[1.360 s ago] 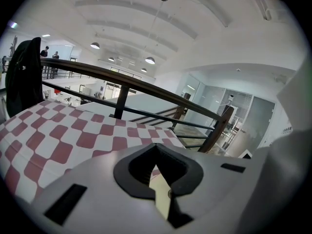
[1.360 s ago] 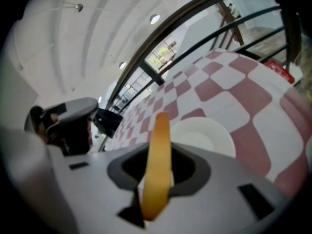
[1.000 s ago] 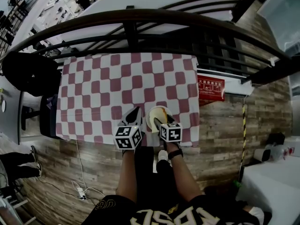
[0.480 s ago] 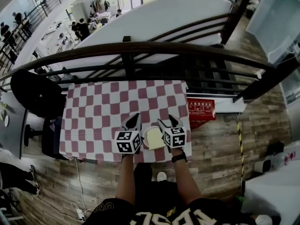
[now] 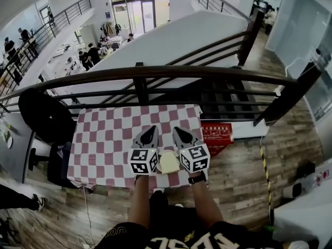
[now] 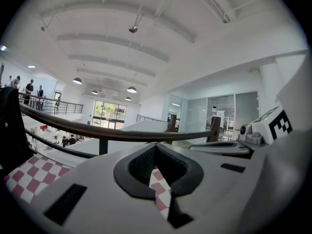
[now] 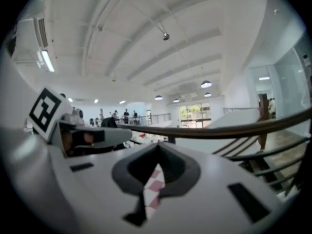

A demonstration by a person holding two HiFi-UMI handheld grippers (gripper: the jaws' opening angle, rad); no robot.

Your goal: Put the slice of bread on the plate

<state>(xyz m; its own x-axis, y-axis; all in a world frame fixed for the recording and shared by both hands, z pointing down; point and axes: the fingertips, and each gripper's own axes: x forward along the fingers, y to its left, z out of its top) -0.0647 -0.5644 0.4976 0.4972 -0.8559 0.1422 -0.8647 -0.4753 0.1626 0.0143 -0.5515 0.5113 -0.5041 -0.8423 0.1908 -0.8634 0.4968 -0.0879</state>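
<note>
- The slice of bread lies on the plate at the near edge of the checked table, between my two grippers.
- My right gripper and left gripper are both closed, nothing between the jaws.
- I judge the bread light, soft and easily crushed, so any grip belongs at its edge, gently.

A red-and-white checked cloth covers the whole counter; a dark curved railing runs just behind it, and dark stairs go down beyond the railing at the right; a black chair stands at the left end of the counter; a red sign with white print lies near the right end, on the wooden floor; people sit on the lower level far behind; round lamps hang from the white ceiling.
</note>
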